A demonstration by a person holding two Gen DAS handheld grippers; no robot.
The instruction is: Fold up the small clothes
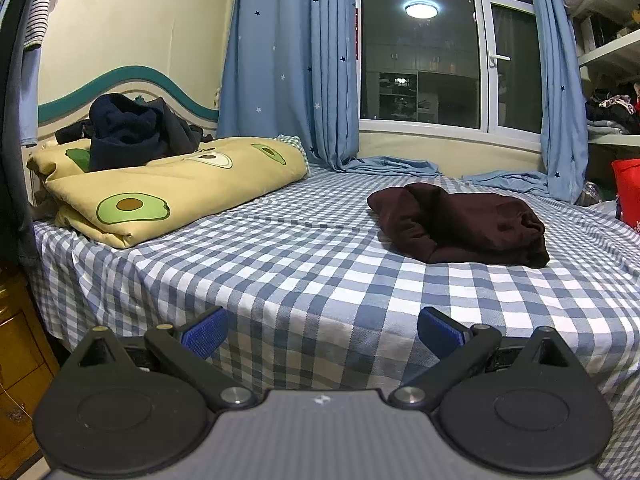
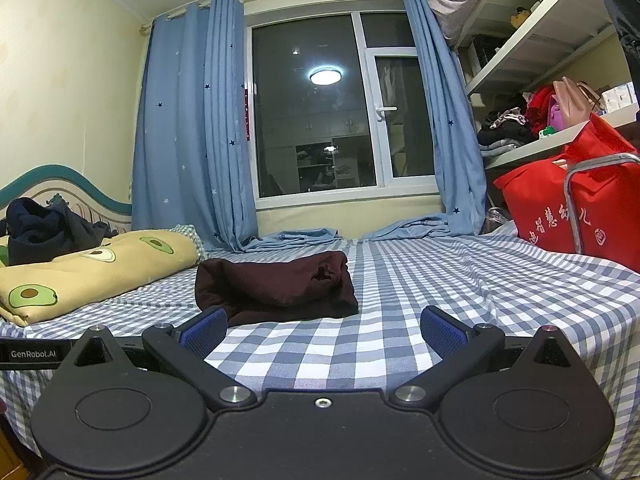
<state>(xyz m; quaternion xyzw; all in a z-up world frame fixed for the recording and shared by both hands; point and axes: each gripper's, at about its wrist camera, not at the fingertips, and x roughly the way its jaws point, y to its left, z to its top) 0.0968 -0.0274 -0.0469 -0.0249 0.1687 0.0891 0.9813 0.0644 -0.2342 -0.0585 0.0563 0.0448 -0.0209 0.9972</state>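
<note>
- While both tools hover low over the near edge of the bed, the scene runs from a headboard on the left to shelves on the right.
- Far left, a heap of dark navy clothes [image 1: 128,132] sits on top of a folded yellow avocado-print quilt [image 1: 172,188], which lies on the blue-and-white checked sheet [image 1: 304,264] by the headboard [image 1: 120,80].
- Left gripper [image 1: 322,330]: its blue-padded fingers [image 1: 204,334] are spread wide with nothing between them, above the sheet's front edge and well apart from the garment.
- Near the middle of the bed lies the maroon garment [image 2: 276,284], loosely folded into a bunched rectangle, flat on the sheet and touching neither tool.
- Right gripper [image 2: 324,330]: also released, fingers splayed and holding nothing; its left pad [image 2: 206,330] lines up just in front of the garment's near left corner, though contact cannot be judged.
- Behind, blue star-print curtains [image 2: 188,128] frame a dark window [image 2: 312,112], their hems pooling on the bed.
- Far right, a red bag [image 2: 568,200] stands at the bed's edge beneath cluttered shelves [image 2: 540,40].
</note>
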